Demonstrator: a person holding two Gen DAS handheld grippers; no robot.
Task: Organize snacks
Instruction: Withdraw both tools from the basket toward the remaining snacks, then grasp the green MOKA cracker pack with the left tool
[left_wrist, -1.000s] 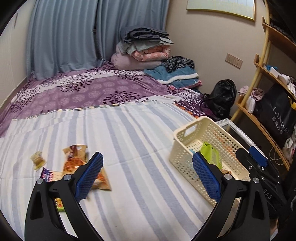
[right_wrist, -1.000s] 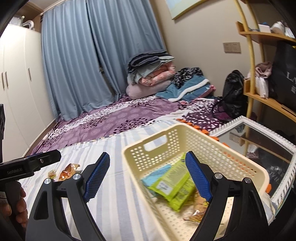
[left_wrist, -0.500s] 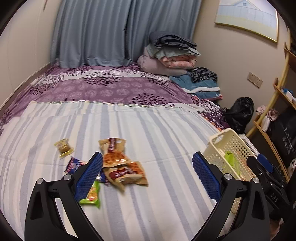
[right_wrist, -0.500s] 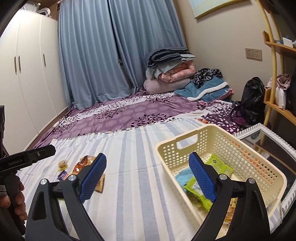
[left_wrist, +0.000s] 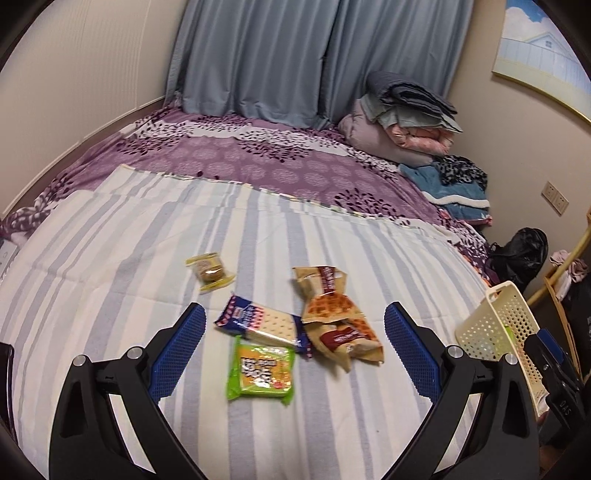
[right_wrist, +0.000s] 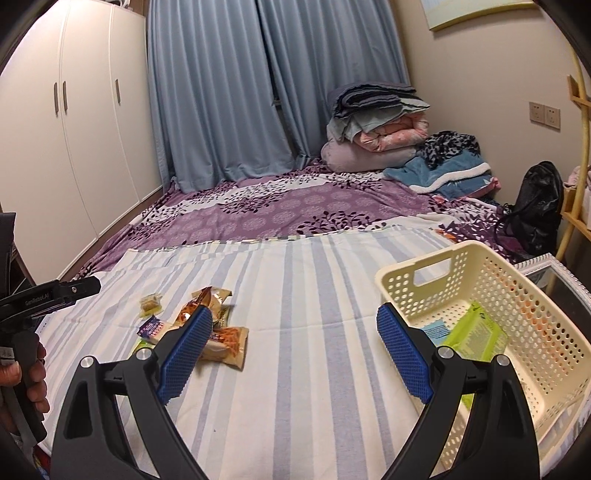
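A broad stretch of striped sheet (left_wrist: 122, 251) lies bare at the left of the bed, up to its near edge. The left claw (left_wrist: 294, 347) is held wide open above the snacks, gripping nothing; between its pads are seen a green packet (left_wrist: 263, 369), a blue cracker pack (left_wrist: 260, 325) and a waffle bag (left_wrist: 334, 314), with a small wrapped cake (left_wrist: 209, 272) apart at the left. The lettering on them is too blurred to be read. The right claw (right_wrist: 295, 349) is likewise spread wide and empty over bare sheet. The cream basket (right_wrist: 532, 295) is set at the bed's right edge, green packets (right_wrist: 476, 338) inside. "GenRobot.AI" is printed on the left claw's body.
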